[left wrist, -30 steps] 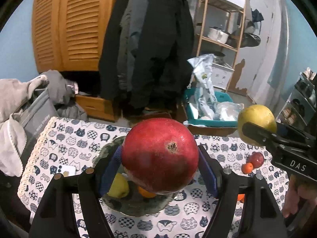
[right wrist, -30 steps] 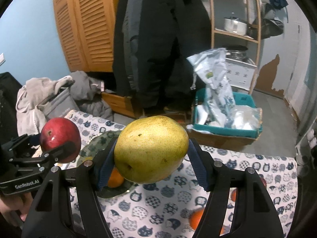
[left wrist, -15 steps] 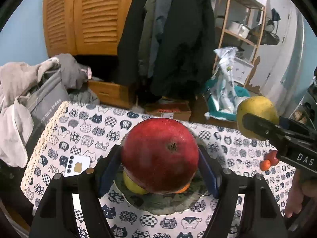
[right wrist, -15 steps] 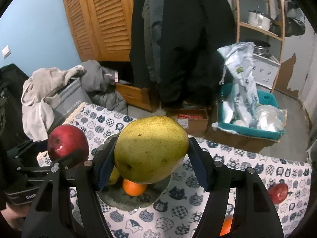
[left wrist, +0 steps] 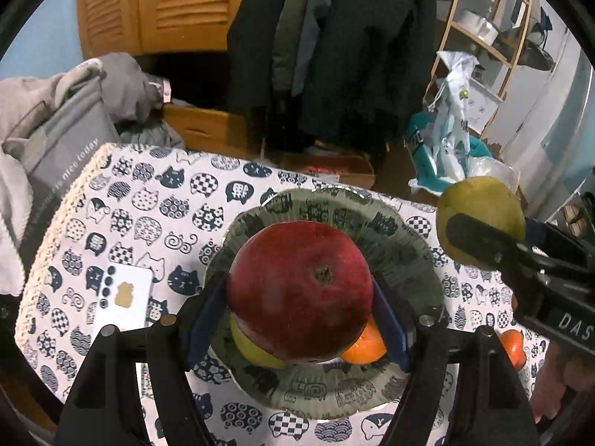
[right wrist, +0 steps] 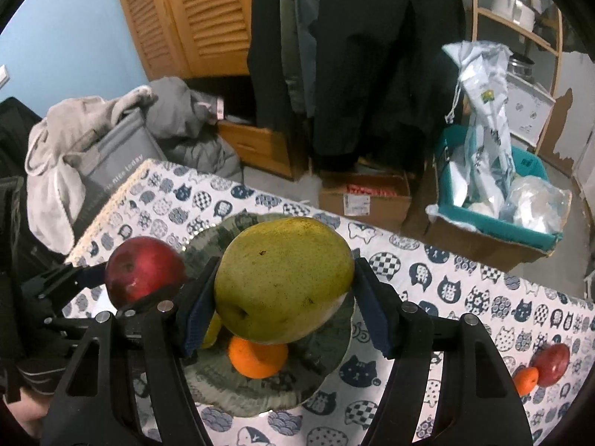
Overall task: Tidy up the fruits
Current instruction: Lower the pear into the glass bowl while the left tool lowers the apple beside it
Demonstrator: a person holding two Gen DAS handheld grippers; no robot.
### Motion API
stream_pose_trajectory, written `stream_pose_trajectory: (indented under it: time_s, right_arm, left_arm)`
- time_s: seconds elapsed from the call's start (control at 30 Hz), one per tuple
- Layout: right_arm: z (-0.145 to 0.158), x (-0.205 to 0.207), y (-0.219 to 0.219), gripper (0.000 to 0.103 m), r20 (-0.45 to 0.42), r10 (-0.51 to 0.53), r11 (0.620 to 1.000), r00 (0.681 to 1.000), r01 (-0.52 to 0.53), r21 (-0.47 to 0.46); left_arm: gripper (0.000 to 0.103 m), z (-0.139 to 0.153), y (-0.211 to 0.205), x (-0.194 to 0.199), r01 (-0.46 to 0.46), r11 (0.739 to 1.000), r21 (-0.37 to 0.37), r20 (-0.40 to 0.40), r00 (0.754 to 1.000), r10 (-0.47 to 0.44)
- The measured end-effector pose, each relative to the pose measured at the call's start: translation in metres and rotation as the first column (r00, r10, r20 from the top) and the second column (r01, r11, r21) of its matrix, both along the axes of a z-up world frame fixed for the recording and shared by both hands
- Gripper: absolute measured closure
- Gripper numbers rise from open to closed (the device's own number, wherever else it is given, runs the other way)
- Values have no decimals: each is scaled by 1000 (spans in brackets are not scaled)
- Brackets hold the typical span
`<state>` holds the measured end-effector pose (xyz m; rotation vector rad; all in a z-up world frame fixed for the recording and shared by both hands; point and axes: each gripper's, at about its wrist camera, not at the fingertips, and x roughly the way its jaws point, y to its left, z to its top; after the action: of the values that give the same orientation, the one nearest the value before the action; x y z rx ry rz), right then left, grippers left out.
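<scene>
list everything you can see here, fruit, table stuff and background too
pomegranate: 1, red, clamped in the left gripper over the plate
pear: 1, yellow-green, clamped in the right gripper over the plate
plate: 1, dark green patterned, on the tablecloth
orange: 1, orange, on the plate
yellow fruit: 1, yellow, on the plate, mostly hidden
loose fruit: 1 red and 1 small orange side by side, on the cloth away from the plate
tablecloth: 1, white with dark cat prints, over the table
phone: 1, white, beside the plate
coats: several, dark, hanging behind
shutter doors: wooden, back wall
teal crate: 1, holding bags
left gripper: black, blue pads
right gripper: black, blue pads
</scene>
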<state>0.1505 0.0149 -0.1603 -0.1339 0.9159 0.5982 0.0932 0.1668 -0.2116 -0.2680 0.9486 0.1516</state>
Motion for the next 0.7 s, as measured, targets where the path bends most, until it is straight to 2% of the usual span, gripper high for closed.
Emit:
stream_pose_trajectory:
  time_s: [0.37, 0.7]
  right_arm:
    - [-36, 14, -9, 34, -72, -26, 999, 997, 24, -40]
    - [-47, 19, -11, 34, -95, -35, 998, 995, 31, -49]
  left_arm:
    - [26, -35, -5, 23, 11, 1000, -26, -84, 996, -13]
    - [26, -45, -11, 29, 34, 999, -26, -118, 992, -37]
